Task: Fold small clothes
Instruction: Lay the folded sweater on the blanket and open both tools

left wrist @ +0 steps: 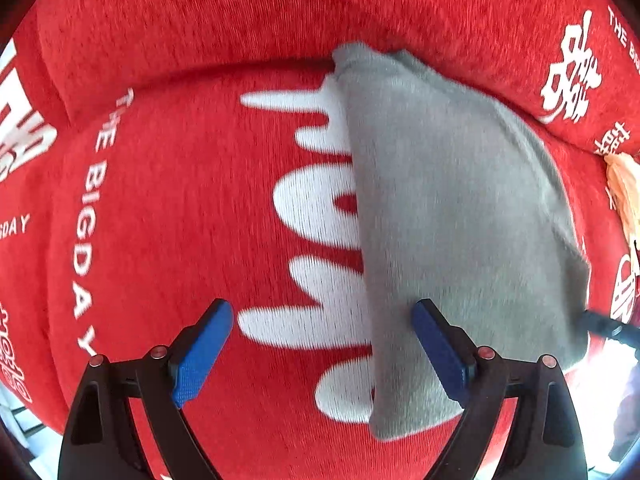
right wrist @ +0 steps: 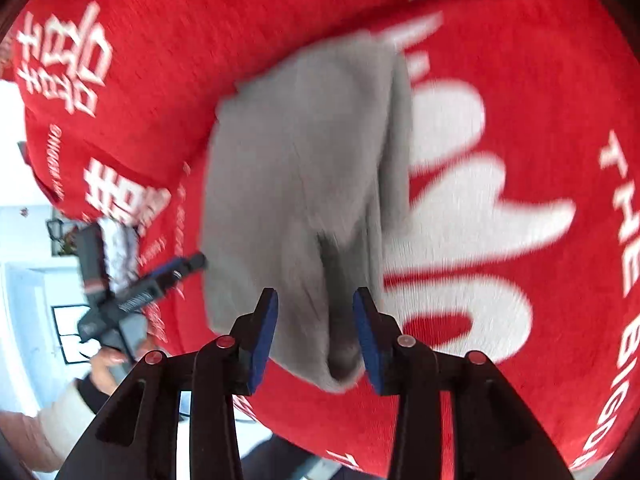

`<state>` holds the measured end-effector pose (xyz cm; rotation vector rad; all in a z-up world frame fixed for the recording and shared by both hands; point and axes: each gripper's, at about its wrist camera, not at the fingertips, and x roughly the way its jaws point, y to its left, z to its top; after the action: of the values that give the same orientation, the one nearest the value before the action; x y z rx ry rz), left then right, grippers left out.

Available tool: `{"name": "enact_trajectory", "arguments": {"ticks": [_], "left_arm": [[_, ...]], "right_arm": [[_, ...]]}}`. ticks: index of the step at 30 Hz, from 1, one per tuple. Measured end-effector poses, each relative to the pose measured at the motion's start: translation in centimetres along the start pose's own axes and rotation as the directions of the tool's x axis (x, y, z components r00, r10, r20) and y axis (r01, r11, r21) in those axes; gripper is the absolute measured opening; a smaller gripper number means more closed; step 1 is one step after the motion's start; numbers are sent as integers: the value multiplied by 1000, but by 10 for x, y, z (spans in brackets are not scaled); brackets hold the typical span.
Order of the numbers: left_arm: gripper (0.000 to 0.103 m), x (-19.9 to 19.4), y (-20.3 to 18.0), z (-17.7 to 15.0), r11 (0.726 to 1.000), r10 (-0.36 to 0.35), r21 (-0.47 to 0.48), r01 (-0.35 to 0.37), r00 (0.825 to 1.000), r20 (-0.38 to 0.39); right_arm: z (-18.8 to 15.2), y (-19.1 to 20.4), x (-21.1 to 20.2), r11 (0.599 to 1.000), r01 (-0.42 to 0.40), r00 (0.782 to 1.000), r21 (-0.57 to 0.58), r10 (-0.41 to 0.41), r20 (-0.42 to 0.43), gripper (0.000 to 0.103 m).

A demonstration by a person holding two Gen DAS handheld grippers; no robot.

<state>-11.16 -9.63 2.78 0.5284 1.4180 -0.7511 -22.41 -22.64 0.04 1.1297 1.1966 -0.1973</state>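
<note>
A grey folded cloth [left wrist: 460, 220] lies on a red cushion [left wrist: 180, 220] with white lettering. My left gripper [left wrist: 322, 350] points down at it and is open wide, with nothing between its blue pads; the right pad hangs over the cloth's near left edge. In the right wrist view the same grey cloth [right wrist: 296, 168] runs away from my right gripper [right wrist: 316, 336]. A raised ridge at the cloth's near corner sits between that gripper's blue pads, which stand a little apart and do not squeeze it. The picture is blurred.
A red back cushion [left wrist: 280, 12] rises behind the seam at the cloth's far end. A pale peach item [left wrist: 624, 184] lies at the right edge. A hand [right wrist: 108, 364] holds the other gripper [right wrist: 132, 300] left of the cloth. Beyond the cushion's edge lies a bright room [right wrist: 24, 280].
</note>
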Motion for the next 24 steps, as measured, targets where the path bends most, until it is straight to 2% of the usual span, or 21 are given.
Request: {"name": "enact_trajectory", "arguments": {"ticks": [1,3,5,8,11,14,16,17,18,19,20,21,22,23,24], "left_arm": [[92,1,-3,-4,1000,1,5,-1,1000,-10],[92,1,-8,-10,1000,8,21,-8,1000,-10],[92,1,-11,-16,999,15,34,-15,1000,-9],[92,10,-15,-26,999,22,35,-21,999,-30],[93,19,-21,-35,998,47,54,-45,998,-41],[93,16,-21,-38,998,54,45,-52,998,-32],[93,13,-21,-39,997,59,50,-58,998,-29],[93,12,-21,-40,997,59,50,-58,998,-28],[93,12,-20,-41,997,61,52,-60,998,-27],[93,12,-19,-42,997,62,52,-61,998,-26],[93,11,-20,-44,997,62,51,-60,998,-24],[93,9,-21,-47,997,61,51,-59,998,-23],[93,8,-21,-47,997,59,50,-58,998,-22],[93,6,-22,-48,997,57,50,-56,998,-20],[93,5,-21,-49,997,55,49,-54,998,-18]], "right_arm": [[0,2,1,1000,-3,1000,3,3,1,6],[-3,10,-10,1000,-16,999,-21,17,49,6],[-5,5,-20,999,26,997,-18,-25,71,6],[-10,-21,2,993,107,994,54,-107,8,6],[-13,-38,10,989,89,996,119,-90,-2,6],[-11,-24,-5,992,79,996,97,-81,26,8],[-10,-16,-22,996,44,996,78,-50,75,12],[-11,-9,-27,998,25,995,64,-31,95,19],[-7,-1,-30,999,15,993,48,-20,112,37],[0,5,-29,999,18,992,36,-23,123,47],[6,9,-27,999,27,991,25,-30,131,55],[13,12,-20,999,39,991,25,-42,131,55],[21,12,-14,998,42,991,48,-48,128,54],[26,17,-7,997,30,991,77,-40,127,41],[32,13,-2,992,29,991,122,-45,128,10]]}}
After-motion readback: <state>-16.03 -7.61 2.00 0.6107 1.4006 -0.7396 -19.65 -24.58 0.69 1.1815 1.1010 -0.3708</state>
